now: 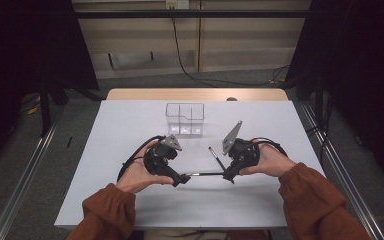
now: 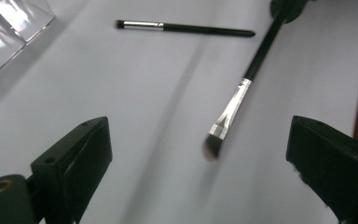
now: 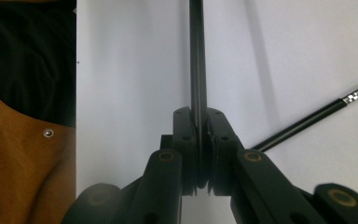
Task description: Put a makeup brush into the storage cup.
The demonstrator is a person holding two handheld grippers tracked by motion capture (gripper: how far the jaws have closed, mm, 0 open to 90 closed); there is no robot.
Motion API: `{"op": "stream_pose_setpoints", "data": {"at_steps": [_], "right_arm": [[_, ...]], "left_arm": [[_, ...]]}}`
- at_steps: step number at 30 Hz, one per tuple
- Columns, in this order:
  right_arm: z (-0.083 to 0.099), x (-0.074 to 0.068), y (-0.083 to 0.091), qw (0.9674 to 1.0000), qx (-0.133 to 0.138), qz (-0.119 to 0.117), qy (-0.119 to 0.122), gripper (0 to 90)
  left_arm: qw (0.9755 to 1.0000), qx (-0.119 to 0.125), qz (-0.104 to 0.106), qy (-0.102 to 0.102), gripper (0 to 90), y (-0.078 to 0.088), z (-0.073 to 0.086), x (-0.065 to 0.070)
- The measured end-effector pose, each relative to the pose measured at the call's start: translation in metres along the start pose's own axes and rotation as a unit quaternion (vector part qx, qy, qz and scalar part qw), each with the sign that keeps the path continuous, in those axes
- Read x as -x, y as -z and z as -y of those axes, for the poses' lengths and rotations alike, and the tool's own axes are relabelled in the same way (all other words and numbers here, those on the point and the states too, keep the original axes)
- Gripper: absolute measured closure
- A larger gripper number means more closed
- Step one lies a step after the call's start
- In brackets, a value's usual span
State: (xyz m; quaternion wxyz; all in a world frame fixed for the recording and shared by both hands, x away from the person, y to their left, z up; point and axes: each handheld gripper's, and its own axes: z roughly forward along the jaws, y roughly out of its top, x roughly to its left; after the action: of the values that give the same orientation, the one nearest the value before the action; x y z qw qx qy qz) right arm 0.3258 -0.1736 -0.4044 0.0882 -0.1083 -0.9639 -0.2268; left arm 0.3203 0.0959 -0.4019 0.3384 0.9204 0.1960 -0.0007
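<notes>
Right gripper [image 3: 199, 140] is clamped on the handle of the held makeup brush [image 2: 242, 93], whose shaft runs straight out from between the jaws. Left gripper [image 2: 198, 154] stands wide open with nothing pressed by its pads; the held brush's bristle tip hangs between the jaws without touching either. In the high view this brush [image 1: 205, 174] lies roughly level between the two grippers, its long axis running across the table [image 1: 130, 120]. A second brush [image 1: 215, 157] lies flat on the table just beyond, nearer the right gripper. The clear compartmented organizer [image 1: 185, 119] stands farther back, well apart.
</notes>
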Motion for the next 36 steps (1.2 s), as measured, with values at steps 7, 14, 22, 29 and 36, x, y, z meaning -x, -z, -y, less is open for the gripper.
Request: {"op": "stream_pose_setpoints", "data": {"at_steps": [7, 14, 22, 29, 36], "right_arm": [[0.016, 0.001, 0.003, 0.9994, 0.02, 0.012, -0.026, 84.3], [0.03, -0.004, 0.008, 0.9972, 0.042, 0.034, -0.053, 84.3], [0.043, -0.01, 0.004, 0.9921, 0.064, 0.065, -0.086, 84.3], [0.051, -0.023, 0.002, 0.9863, 0.1, 0.084, -0.1, 84.3], [0.06, -0.033, -0.002, 0.9769, 0.145, 0.093, -0.126, 84.3]], "left_arm": [[0.9995, 0.013, -0.026, 0.008, 4.1, 0.006, 0.008, -0.004], [0.9983, 0.033, -0.04, 0.027, 4.3, 0.01, 0.022, -0.009], [0.9965, 0.058, -0.046, 0.039, 3.9, 0.015, 0.033, -0.009], [0.9951, 0.07, -0.056, 0.04, 4.0, 0.019, 0.038, -0.007], [0.9942, 0.077, -0.062, 0.044, 3.7, 0.023, 0.044, -0.005]]}}
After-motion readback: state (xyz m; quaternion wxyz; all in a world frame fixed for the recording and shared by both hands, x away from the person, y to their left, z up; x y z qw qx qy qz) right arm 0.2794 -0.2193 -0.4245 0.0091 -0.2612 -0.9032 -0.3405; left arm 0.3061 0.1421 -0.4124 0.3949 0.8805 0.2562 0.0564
